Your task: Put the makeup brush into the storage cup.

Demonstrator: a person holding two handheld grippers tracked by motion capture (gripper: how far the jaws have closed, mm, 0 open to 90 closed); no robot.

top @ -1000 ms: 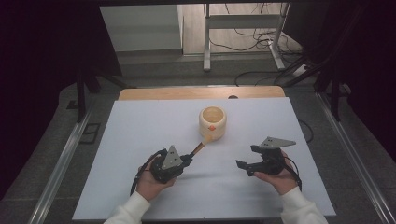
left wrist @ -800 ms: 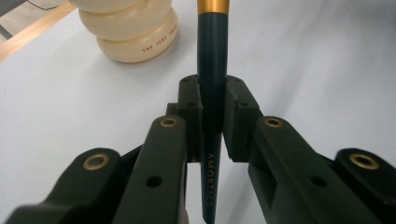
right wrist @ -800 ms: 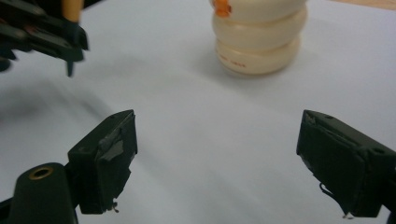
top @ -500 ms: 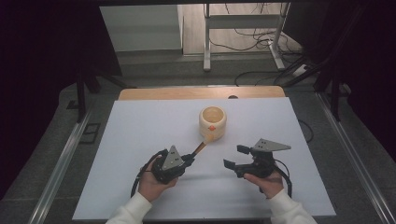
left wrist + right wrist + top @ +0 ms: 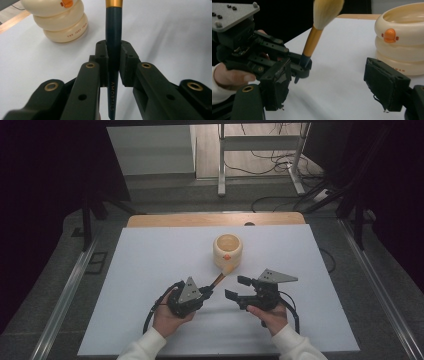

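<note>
A makeup brush [image 5: 220,277] with a dark handle [image 5: 113,37], gold ferrule and cream bristles [image 5: 325,10] sticks up and away from my left gripper [image 5: 207,292], which is shut on its handle. Its tip points toward a cream ribbed cup [image 5: 227,251] with an orange duck beak [image 5: 390,35], standing mid-table. My right gripper [image 5: 234,287] is just right of the left one, aimed at the brush. Its jaws [image 5: 332,82] have just been closing but stand open, with nothing pressed between the pads. The left gripper [image 5: 299,66] and brush [image 5: 312,42] lie a short way beyond them.
Both hands work on a white board [image 5: 150,265] over a wooden tabletop [image 5: 175,220]. Metal rails [image 5: 70,290] run along both sides. Beyond the far edge are a desk frame [image 5: 222,165] and floor cables [image 5: 280,160].
My right gripper has moved left across the board, closer to the left gripper and the brush, and its jaws look slightly narrower. The left gripper, brush and cup have kept still.
</note>
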